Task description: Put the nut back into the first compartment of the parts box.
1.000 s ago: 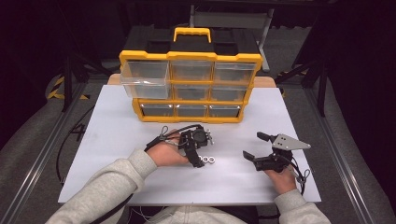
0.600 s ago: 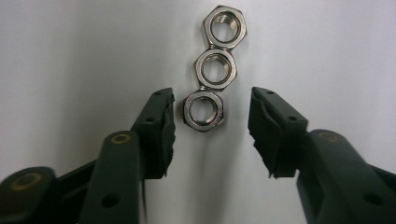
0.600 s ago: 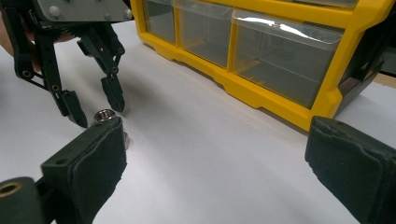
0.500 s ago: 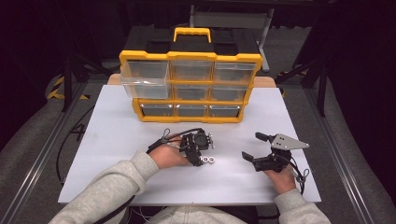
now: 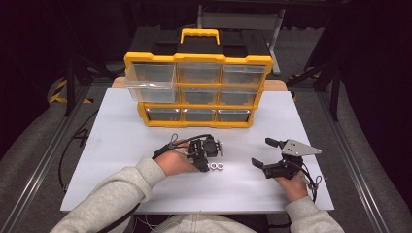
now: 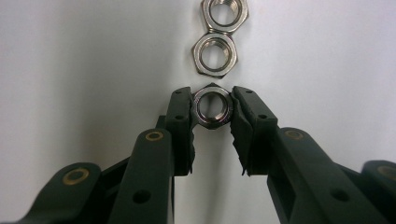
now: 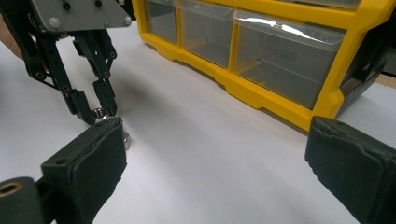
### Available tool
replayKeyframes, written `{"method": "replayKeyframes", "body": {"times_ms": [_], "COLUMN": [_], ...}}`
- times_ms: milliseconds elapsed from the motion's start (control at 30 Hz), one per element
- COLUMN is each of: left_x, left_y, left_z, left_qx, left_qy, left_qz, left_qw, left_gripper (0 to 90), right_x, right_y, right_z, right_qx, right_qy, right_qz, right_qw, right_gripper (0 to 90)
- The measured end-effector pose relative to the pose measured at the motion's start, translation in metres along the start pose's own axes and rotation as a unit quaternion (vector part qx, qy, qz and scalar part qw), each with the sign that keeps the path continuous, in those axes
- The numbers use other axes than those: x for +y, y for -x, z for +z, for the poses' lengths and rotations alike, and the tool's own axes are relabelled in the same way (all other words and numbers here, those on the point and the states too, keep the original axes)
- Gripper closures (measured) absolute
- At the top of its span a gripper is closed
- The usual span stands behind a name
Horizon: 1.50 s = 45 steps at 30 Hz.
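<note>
a white table [image 5: 121, 145] seen from above, with a yellow parts organiser [image 5: 199, 87] of clear drawers at its far side; its top left drawer [image 5: 150, 82] stands pulled out, likely ready to receive small parts. a person's left hand holds the left gripper [image 6: 212, 109] pointing down at a short row of three steel hex nuts. its jaws have just been closing and now pinch the nearest nut [image 6: 212, 107] flat on the table, one pad on each side, so it can probably be lifted cleanly. the two other nuts [image 6: 215, 55] lie just beyond it in line, the middle one almost touching the gripped one. the right gripper [image 5: 266, 154] rests well apart on the table's right, jaws spread wide and holding nothing, seemingly waiting.
</note>
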<state>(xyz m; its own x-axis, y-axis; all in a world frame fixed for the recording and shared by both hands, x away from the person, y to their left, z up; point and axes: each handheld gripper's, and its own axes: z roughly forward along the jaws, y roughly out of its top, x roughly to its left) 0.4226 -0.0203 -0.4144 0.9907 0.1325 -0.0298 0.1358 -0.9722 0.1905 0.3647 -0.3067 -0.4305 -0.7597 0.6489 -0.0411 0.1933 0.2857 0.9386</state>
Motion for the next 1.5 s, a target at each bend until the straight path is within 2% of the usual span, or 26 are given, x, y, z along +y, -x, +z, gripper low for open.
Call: {"method": "replayKeyframes", "body": {"times_ms": [233, 333, 467, 500, 600, 667, 733, 900, 1000, 1233, 1400, 1500], "left_x": [-0.002, -0.002, -0.002, -0.002, -0.002, -0.002, -0.002, -0.001, 0.000, -0.001, -0.003, -0.004], "left_y": [-0.003, -0.004, -0.002, -0.002, -0.001, -0.001, 0.000, 0.001, 0.001, 0.000, -0.004, -0.005], "left_z": [-0.031, -0.043, -0.061, -0.061, -0.081, -0.087, -0.100, -0.120, -0.133, -0.159, -0.184, -0.191], "left_qx": [0.000, -0.007, 0.003, 0.003, 0.011, 0.010, 0.019, 0.026, 0.031, 0.041, 0.045, 0.050], "left_qy": [0.008, 0.011, 0.008, 0.008, 0.012, 0.011, 0.015, 0.023, 0.020, 0.049, 0.058, 0.061], "left_qz": [-0.013, -0.019, -0.020, -0.020, -0.020, -0.019, -0.021, -0.022, -0.016, -0.018, -0.027, -0.025], "left_qw": [0.9999, 0.9997, 0.9998, 0.9998, 0.9997, 0.9997, 0.9995, 0.9992, 0.9992, 0.9978, 0.9969, 0.9966], "left_gripper": [69.7, 69.7, 69.7, 69.7, 69.7, 69.7, 69.7, 69.7, 69.7, 69.7, 69.7, 69.7], "right_x": [0.000, 0.000, 0.000, 0.000, 0.000, 0.000, 0.000, 0.000, 0.000, 0.000, 0.000, 0.000], "right_y": [0.000, 0.000, 0.000, 0.000, 0.000, 0.000, 0.000, 0.000, 0.000, 0.000, 0.001, 0.001], "right_z": [0.000, 0.001, 0.001, 0.001, 0.001, 0.001, 0.001, 0.002, 0.002, 0.002, 0.002, 0.002], "right_qx": [0.002, 0.001, 0.003, 0.003, 0.003, 0.004, 0.004, 0.006, 0.007, 0.006, 0.006, 0.004], "right_qy": [0.001, 0.000, 0.001, 0.001, 0.000, 0.000, 0.000, 0.001, 0.001, 0.001, 0.001, 0.001], "right_qz": [0.001, 0.000, 0.001, 0.001, 0.002, 0.002, 0.002, 0.003, 0.004, 0.004, 0.004, 0.004], "right_qw": [1.0000, 1.0000, 1.0000, 1.0000, 1.0000, 1.0000, 1.0000, 1.0000, 1.0000, 1.0000, 1.0000, 1.0000], "right_gripper": [5.8, 5.8, 5.8, 5.8, 5.8, 5.8, 5.8, 5.8, 5.8, 5.8, 5.8, 5.8]}}
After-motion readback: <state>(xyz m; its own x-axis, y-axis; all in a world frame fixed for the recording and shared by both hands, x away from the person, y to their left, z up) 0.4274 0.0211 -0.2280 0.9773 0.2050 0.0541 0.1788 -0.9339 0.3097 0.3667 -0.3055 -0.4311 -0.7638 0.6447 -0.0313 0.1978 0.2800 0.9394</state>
